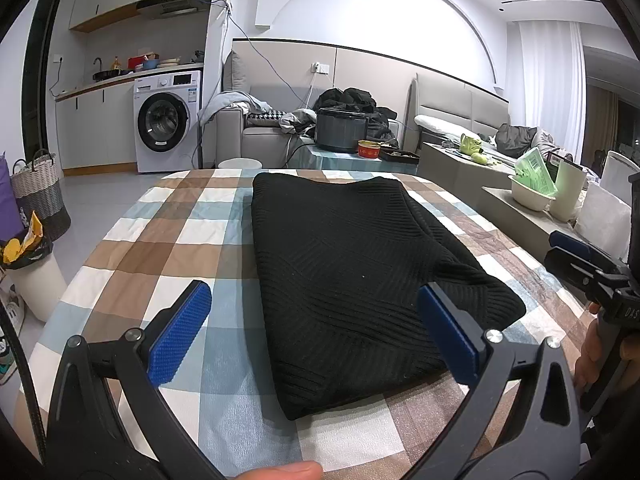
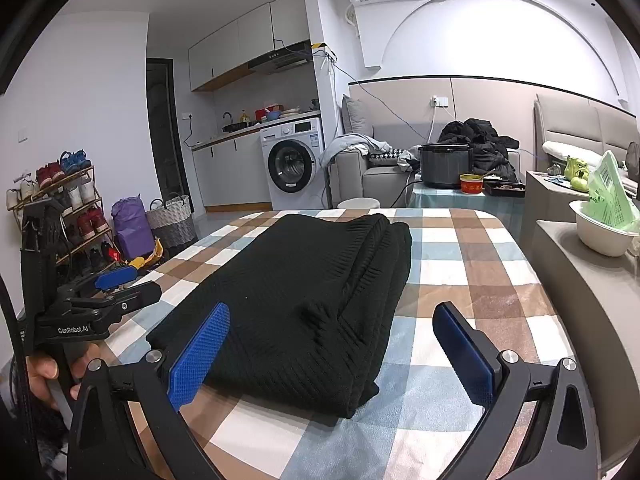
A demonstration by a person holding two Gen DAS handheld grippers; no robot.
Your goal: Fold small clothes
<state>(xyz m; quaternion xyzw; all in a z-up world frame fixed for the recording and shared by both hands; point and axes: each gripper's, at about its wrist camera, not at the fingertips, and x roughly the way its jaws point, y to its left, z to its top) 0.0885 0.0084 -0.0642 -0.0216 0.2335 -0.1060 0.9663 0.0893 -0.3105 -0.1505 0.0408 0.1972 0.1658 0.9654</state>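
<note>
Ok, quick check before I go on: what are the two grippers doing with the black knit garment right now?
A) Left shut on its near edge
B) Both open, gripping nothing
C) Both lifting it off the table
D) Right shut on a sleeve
B: the left gripper and the right gripper both stand wide open at the near end of the black knit garment, which lies folded flat on the checked tablecloth.

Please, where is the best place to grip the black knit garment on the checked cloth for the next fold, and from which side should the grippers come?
Probably the near short edge of the black knit garment. It lies flat, folded into a long strip running away from both open grippers, left and right. Come low from the near side, one gripper at each near corner, and pinch all layers together.
</note>
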